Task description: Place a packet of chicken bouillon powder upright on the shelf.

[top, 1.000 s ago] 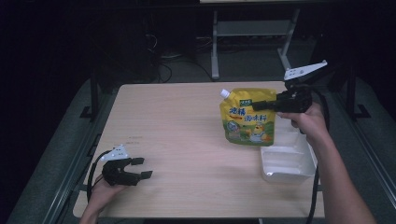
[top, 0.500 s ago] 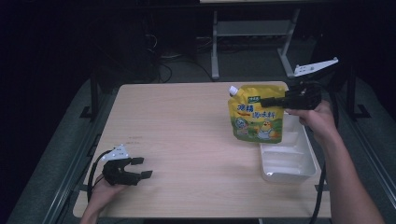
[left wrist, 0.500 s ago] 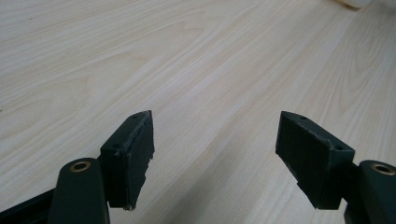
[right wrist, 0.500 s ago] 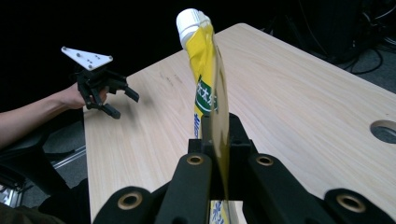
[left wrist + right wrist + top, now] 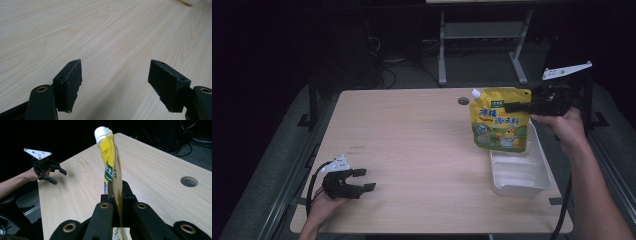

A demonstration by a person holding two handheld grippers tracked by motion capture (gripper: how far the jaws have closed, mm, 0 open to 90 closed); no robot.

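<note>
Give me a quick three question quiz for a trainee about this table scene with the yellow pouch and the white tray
1. True or false: the right hand-held gripper is shut on the yellow pouch.
2. Which stands open with nothing between its jaws? A) the left hand-held gripper B) the right hand-held gripper
3. Fill in: the pouch hangs above the far end of the white ____.

Key:
1. True. In the right gripper view the jaws pinch the pouch's edge.
2. A
3. tray
</note>
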